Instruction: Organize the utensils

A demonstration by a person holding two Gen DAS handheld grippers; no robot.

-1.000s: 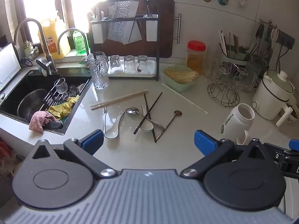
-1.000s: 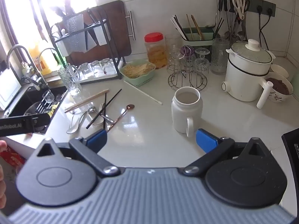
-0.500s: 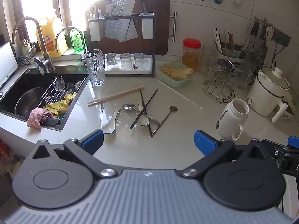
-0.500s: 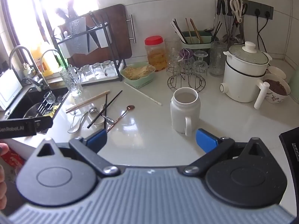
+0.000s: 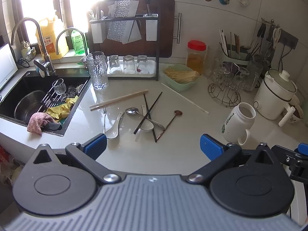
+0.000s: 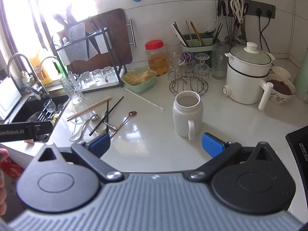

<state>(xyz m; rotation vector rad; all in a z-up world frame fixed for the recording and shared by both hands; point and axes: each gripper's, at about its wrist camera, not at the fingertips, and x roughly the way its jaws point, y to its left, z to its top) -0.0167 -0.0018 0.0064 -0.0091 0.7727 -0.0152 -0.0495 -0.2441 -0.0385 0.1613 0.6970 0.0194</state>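
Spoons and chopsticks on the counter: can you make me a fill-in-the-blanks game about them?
1. The white mug stands upright and looks ___ inside.
2. The jar by the wall has a ___ lid.
3. The two black chopsticks lie ___ over each other.
4. Both the left hand-held gripper and the right hand-held gripper are ___.

Missing words: empty; red; crossed; open

Utensil-strewn white countertop point(image 5: 173, 154) with mug point(image 5: 237, 124)

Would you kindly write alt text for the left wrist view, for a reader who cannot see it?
Open left gripper, holding nothing, hovers over a white counter strewn with chopsticks, spoons and a white straw. A white mug stands to the right, a sink to the left.
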